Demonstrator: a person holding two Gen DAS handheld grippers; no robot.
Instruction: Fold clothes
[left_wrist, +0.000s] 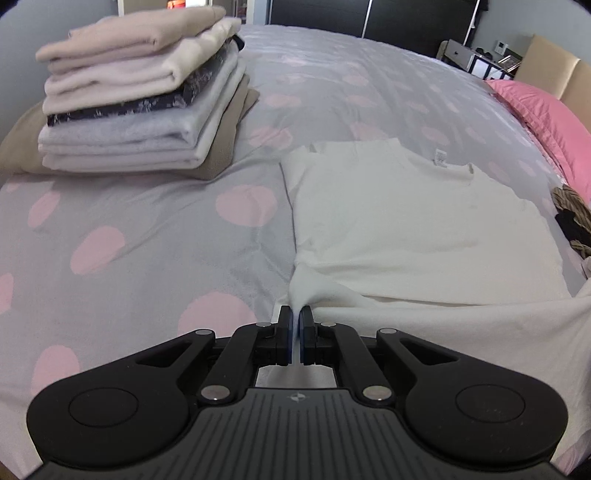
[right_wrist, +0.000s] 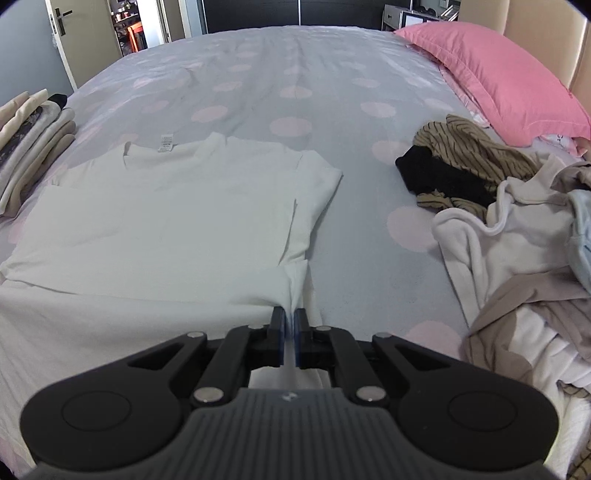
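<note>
Both grippers, left (left_wrist: 295, 314) and right (right_wrist: 290, 314), pinch white shirt (left_wrist: 406, 221); unfolded heap (right_wrist: 517, 240) only right view

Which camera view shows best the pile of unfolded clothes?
The right wrist view: the pile of unfolded clothes lies fully visible on the right side of the bed. The left wrist view shows only a striped and black edge of it at the frame's right border.
</note>
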